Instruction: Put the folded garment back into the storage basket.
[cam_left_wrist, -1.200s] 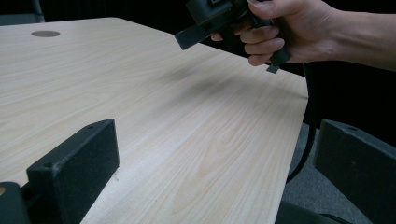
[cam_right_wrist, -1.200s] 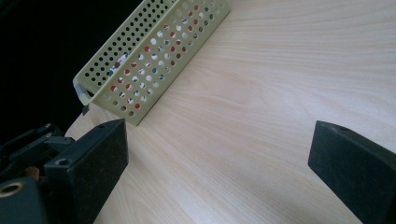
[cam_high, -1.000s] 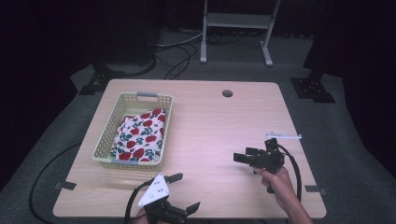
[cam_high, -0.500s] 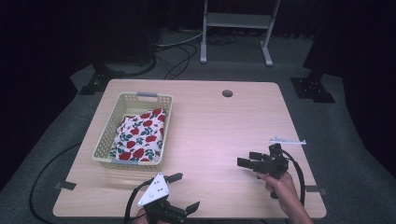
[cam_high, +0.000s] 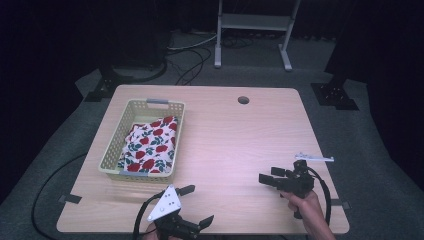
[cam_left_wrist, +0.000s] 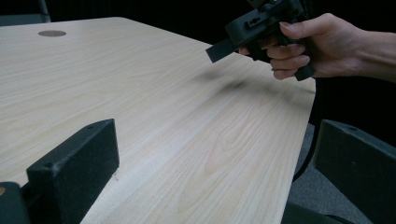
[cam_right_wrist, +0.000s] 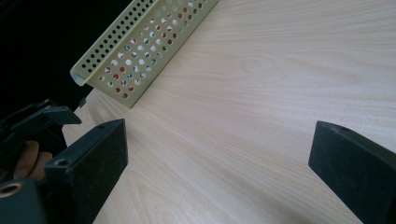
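A pale yellow perforated basket (cam_high: 142, 172) sits on the left side of the wooden table (cam_high: 235, 135), with a red-and-white floral cloth (cam_high: 149, 145) lying inside it. My left gripper (cam_high: 196, 205) is at the near edge, below the basket, open with nothing between its jaws. My right gripper (cam_high: 270, 176) hovers near the front right, held in a hand (cam_high: 307, 207), open and empty, pointing left. In the left gripper view my gripper (cam_left_wrist: 215, 163) frames bare wood, with the right gripper (cam_left_wrist: 261, 23) beyond it. The right gripper view shows my gripper (cam_right_wrist: 222, 158) above bare wood, and the basket (cam_right_wrist: 140, 51).
A small white strip-like object (cam_high: 314, 158) lies by the table's right edge. A round cable hole (cam_high: 243, 100) sits near the far edge. Beyond the table are a metal stand (cam_high: 252, 35), floor cables and dark surroundings.
The right gripper has drifted toward the near right corner of the table, still open. The left gripper has stayed in place.
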